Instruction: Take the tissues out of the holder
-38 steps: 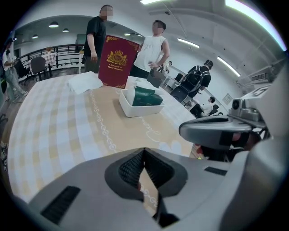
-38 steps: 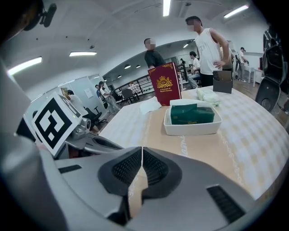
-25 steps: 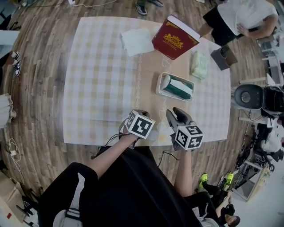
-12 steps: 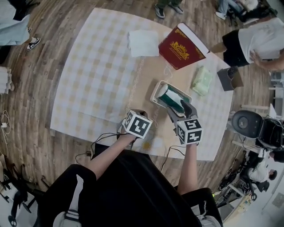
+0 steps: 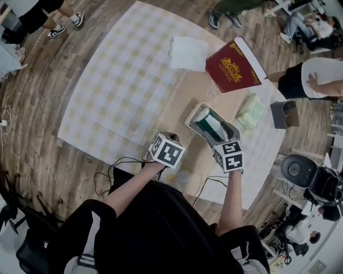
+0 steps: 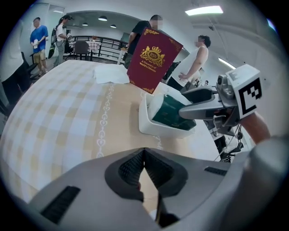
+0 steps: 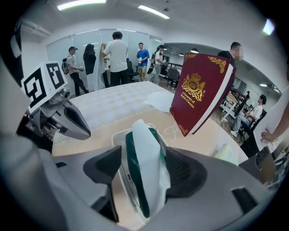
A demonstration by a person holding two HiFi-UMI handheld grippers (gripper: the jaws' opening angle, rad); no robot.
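Right gripper (image 7: 142, 168) jaws opening, tissues (image 5: 209, 124) between them, upright in holder (image 5: 189, 121), left gripper (image 6: 143, 154) jaws together, empty, at holder's 8 o'clock, book (image 5: 231, 67) at 1 o'clock.

The room is bright and evenly lit. In both gripper views, strip lights (image 7: 153, 11) on the ceiling above the book (image 7: 198, 92) burn out to plain white, and a pale glare spot sits at the upper edge, well right of the book. Shadows at the book's foot are faint and soft-edged. The book's gold print is sharp; what lies closest to the lens, below the book, is soft. Every view bulges like a fisheye. In the head view the floor (image 5: 32, 107) boards curve around the table (image 5: 123, 80) left of the book. The gripper views' corners go black.
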